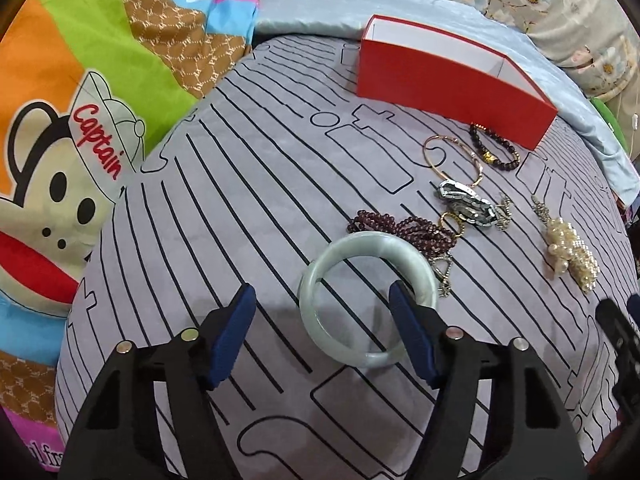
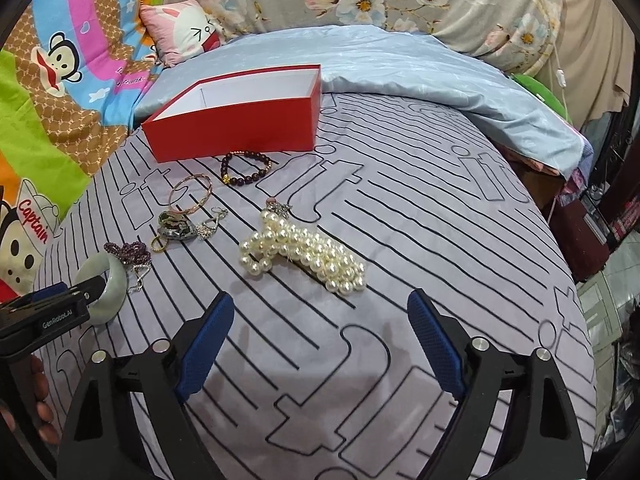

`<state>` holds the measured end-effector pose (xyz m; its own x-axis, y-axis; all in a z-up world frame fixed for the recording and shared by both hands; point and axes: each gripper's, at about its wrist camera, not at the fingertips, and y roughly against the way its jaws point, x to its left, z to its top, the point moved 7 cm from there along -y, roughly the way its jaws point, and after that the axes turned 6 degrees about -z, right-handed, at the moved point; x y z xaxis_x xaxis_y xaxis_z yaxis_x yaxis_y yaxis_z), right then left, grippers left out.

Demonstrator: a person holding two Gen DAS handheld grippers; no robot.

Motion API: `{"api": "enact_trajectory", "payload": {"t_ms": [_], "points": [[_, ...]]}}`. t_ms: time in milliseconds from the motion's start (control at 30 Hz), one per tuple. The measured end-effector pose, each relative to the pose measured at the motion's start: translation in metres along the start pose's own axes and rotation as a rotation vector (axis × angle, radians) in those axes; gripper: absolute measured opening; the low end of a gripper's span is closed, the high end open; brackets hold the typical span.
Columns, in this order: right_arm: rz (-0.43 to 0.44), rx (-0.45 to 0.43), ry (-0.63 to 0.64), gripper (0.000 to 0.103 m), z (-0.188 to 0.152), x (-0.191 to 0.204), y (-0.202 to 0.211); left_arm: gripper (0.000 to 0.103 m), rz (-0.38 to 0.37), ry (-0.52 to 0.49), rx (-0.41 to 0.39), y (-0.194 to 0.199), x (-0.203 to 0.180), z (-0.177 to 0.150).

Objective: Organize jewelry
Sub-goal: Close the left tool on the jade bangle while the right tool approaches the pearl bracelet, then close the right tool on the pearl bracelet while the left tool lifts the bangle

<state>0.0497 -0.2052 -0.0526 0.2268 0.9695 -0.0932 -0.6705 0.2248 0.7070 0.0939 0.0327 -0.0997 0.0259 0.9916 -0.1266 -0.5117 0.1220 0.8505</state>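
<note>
Bare sheet [image 2: 420,208] (right of pearls [image 2: 304,254])

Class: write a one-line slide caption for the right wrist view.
Open right gripper nears pearls on bed; red box behind.

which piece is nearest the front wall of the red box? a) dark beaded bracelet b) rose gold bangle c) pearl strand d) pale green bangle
a: the dark beaded bracelet lies right below the red box wall, while the pearl strand, pale green bangle and rose gold bangle sit farther out on the striped sheet.
</note>
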Motion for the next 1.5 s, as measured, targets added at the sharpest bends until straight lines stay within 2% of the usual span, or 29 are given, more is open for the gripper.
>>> {"api": "enact_trajectory", "payload": {"t_ms": [100, 267, 433, 500, 567, 600, 800, 967, 1067, 1100, 1300, 1500], "points": [[0.019, -0.014, 0.032, 0.084, 0.011, 0.004, -0.009, 0.061, 0.002, 0.006, 0.011, -0.005, 0.002, 0.001], [0.083, 0.013, 0.083, 0.082, 0.02, 0.013, -0.025, 0.051, 0.006, -0.004, 0.005, -0.008, 0.003, 0.003], [0.135, 0.074, 0.14, 0.082, 0.017, 0.022, -0.042, 0.027, -0.017, -0.016, 0.004, -0.008, -0.001, 0.006], [0.15, 0.088, 0.163, 0.082, 0.016, 0.025, -0.045, 0.024, -0.025, -0.017, 0.008, -0.008, -0.001, 0.008], [0.16, 0.1, 0.172, 0.082, 0.014, 0.026, -0.048, 0.015, -0.025, -0.017, 0.008, -0.008, -0.001, 0.008], [0.165, 0.113, 0.177, 0.079, 0.012, 0.027, -0.051, 0.013, -0.028, -0.015, 0.009, -0.008, -0.001, 0.008], [0.208, 0.148, 0.17, 0.067, 0.008, 0.028, -0.057, 0.012, -0.049, -0.009, 0.018, -0.007, 0.001, 0.007], [0.239, 0.161, 0.177, 0.052, 0.002, 0.032, -0.051, 0.012, -0.064, -0.01, 0.024, -0.004, -0.002, 0.004], [0.252, 0.173, 0.16, 0.036, -0.002, 0.034, -0.047, 0.012, -0.075, -0.016, 0.025, -0.001, -0.006, 0.002], [0.265, 0.179, 0.15, 0.026, -0.002, 0.034, -0.047, 0.012, -0.078, -0.019, 0.025, 0.0, -0.007, 0.001], [0.28, 0.178, 0.109, 0.026, -0.002, 0.031, -0.041, 0.012, -0.103, -0.04, 0.017, 0.007, -0.017, -0.001], [0.288, 0.132, 0.09, 0.026, 0.01, 0.027, -0.022, 0.012, -0.127, -0.058, -0.001, 0.02, -0.027, 0.004]]}}
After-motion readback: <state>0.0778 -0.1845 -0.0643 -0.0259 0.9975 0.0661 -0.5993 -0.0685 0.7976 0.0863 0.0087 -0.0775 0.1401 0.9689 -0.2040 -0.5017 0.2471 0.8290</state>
